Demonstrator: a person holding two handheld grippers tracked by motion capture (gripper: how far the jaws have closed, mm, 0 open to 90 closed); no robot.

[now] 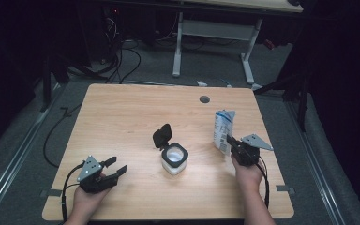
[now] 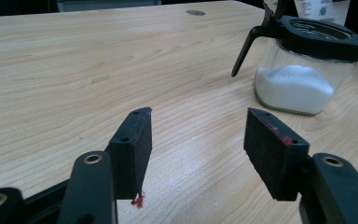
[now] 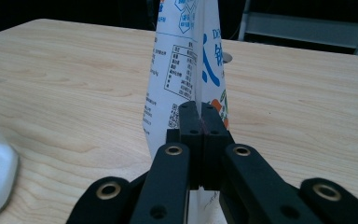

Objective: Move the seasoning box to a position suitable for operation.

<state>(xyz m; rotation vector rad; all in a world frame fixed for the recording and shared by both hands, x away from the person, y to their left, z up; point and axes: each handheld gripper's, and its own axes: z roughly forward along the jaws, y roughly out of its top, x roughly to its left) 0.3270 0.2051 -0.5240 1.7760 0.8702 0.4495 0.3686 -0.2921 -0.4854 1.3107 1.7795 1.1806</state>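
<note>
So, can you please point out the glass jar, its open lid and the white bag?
glass jar (image 2: pixel 303 86), left gripper view, its glass wall over the white powder.
open lid (image 1: pixel 162 136), high view, middle of the raised black flap.
white bag (image 3: pixel 182 65), right gripper view, printed side panel.

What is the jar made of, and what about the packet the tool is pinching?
The jar looks like clear glass, maybe clear plastic: the white powder shows through its shiny wall. Its flip-up lid and rim look like matte black plastic. The packet seems to be thin, glossy printed plastic film or coated paper; it stands flat and creased where the right tool pinches its seam.
</note>
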